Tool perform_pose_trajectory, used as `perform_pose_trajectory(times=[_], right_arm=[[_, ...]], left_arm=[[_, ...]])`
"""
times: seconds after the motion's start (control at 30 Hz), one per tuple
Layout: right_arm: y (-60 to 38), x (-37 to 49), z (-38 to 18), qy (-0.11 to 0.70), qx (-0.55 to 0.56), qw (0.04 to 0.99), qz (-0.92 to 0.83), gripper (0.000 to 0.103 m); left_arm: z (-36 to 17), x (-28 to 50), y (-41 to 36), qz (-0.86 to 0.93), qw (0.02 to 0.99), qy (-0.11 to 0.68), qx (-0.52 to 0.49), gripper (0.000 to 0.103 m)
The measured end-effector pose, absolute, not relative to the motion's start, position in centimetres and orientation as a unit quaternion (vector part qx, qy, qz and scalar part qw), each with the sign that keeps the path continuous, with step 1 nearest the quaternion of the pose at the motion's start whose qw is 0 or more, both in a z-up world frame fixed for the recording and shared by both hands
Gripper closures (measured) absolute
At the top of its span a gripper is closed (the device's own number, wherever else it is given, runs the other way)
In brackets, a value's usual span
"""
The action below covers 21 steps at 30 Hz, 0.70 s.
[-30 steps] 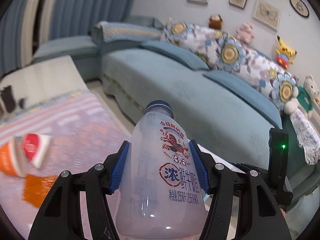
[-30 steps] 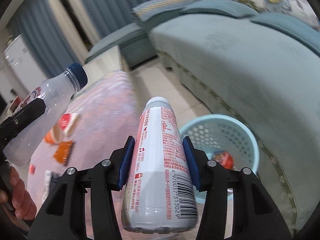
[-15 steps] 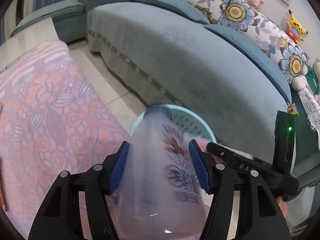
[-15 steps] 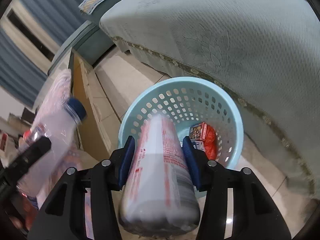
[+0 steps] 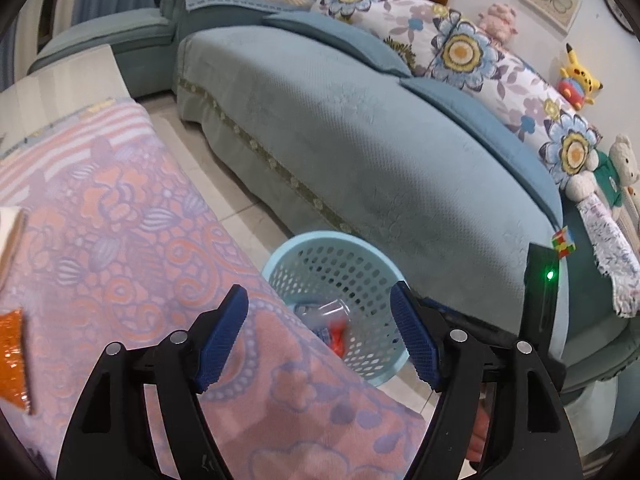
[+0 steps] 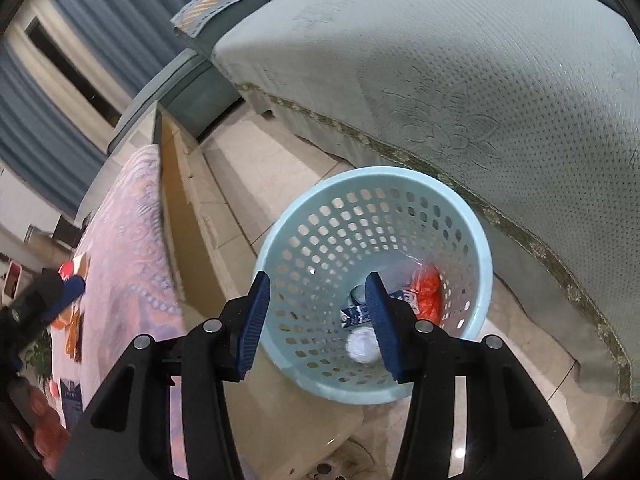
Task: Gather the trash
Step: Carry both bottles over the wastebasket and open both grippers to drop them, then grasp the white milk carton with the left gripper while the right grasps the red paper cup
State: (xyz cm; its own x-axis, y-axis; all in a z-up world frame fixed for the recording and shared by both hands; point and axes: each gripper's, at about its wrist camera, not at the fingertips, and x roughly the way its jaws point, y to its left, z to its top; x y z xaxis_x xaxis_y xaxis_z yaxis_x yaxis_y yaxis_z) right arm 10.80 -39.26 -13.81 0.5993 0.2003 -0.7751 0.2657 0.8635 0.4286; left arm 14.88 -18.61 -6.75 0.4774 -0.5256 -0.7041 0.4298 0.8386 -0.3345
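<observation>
A light blue perforated basket stands on the floor between the table and the sofa. Inside lie a clear bottle, a white bottle and a red wrapper. My left gripper is open and empty above the table edge, facing the basket. My right gripper is open and empty above the basket. More trash stays on the table: an orange wrapper and small packets.
A table with a pink patterned cloth fills the left. A teal sofa with floral cushions and plush toys runs along the right. Tiled floor lies between them. The left gripper shows in the right wrist view.
Both grippers opened and let go of their bottles, which now lie in the basket. The left gripper has tilted back up toward the sofa.
</observation>
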Motion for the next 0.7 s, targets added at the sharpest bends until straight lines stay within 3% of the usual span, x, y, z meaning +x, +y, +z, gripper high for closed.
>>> perform_pose_trajectory(times=[0.27,0.5,0.7], right_arm=[[-33.2,8.6,-7.5,0.403,0.181,0.896,0.038,0.057],[-24.7,7.2,-3.2,0.359,0.113,0.919,0.119,0.057],[-17.0,7.1,-2.0,0.345,0.063,0.919,0.178,0.057]], left_arm=[[-2.0,8.8,-11.6,-0.244,0.892,0.375,-0.064,0.025],[-1.2,4.1,-2.4,-0.157,0.913,0.364,-0.095,0.019],[-4.5,2.7,4.4,-0.031,0.896,0.435,-0.086,0.015]])
